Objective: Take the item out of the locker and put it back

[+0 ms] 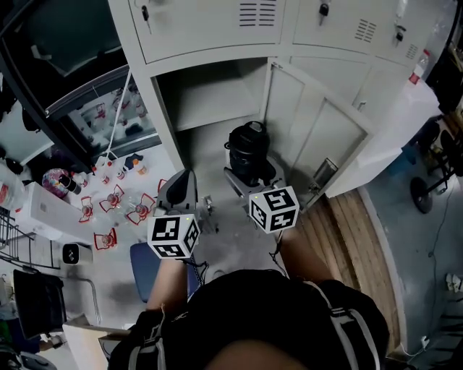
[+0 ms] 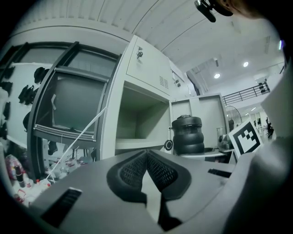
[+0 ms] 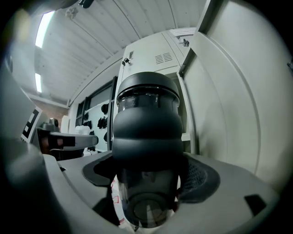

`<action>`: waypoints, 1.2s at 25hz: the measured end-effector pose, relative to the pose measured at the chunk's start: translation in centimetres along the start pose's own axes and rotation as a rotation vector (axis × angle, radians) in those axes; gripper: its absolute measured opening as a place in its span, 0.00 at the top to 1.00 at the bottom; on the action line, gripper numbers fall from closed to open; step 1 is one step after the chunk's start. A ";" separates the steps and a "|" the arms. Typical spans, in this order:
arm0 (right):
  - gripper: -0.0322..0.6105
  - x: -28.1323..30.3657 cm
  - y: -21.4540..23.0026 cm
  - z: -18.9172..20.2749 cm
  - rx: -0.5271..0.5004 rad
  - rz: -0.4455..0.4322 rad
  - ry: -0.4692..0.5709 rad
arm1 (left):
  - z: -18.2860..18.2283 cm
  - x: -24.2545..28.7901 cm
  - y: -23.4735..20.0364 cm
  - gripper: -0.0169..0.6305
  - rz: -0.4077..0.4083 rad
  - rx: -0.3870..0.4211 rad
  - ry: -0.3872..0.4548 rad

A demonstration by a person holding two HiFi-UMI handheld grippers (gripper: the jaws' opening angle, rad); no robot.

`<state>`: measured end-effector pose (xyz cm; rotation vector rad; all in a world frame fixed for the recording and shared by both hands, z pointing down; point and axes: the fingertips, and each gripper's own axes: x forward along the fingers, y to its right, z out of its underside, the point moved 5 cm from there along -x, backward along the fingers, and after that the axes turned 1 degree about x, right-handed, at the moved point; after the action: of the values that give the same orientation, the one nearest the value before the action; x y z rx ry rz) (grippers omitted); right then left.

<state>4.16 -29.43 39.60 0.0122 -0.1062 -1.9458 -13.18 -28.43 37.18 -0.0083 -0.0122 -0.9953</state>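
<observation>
A black ribbed bottle (image 1: pixel 249 148) with a smoky clear lower body is held in front of the open locker compartment (image 1: pixel 210 101), at its lower right. My right gripper (image 1: pixel 251 177) is shut on it; in the right gripper view the bottle (image 3: pixel 146 132) stands upright between the pads and fills the middle. My left gripper (image 1: pixel 181 189) hangs to the bottle's left, shut with nothing in it, pads (image 2: pixel 160 171) meeting in a V. From the left gripper view the bottle (image 2: pixel 187 135) shows against the empty compartment (image 2: pixel 142 114). The locker door (image 1: pixel 318 137) stands swung open to the right.
More locker doors (image 1: pixel 217 22) run above, all closed. At the left, small bottles and red-edged items (image 1: pixel 116 199) lie on the floor below a dark window, and a white cord (image 1: pixel 119 108) slants down. A blue seat (image 1: pixel 145 264) sits near my left arm. Wooden boards (image 1: pixel 354 238) lie at the right.
</observation>
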 end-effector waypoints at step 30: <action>0.29 2.4 -4.0 -4.3 0.123 -0.123 0.062 | 0.6 -5.3 -2.5 0.95 -0.106 -0.033 0.023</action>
<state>-0.15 -30.54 35.08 0.1643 -0.1878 -2.0574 -18.14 -25.36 37.71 -0.0265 0.0248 -1.1016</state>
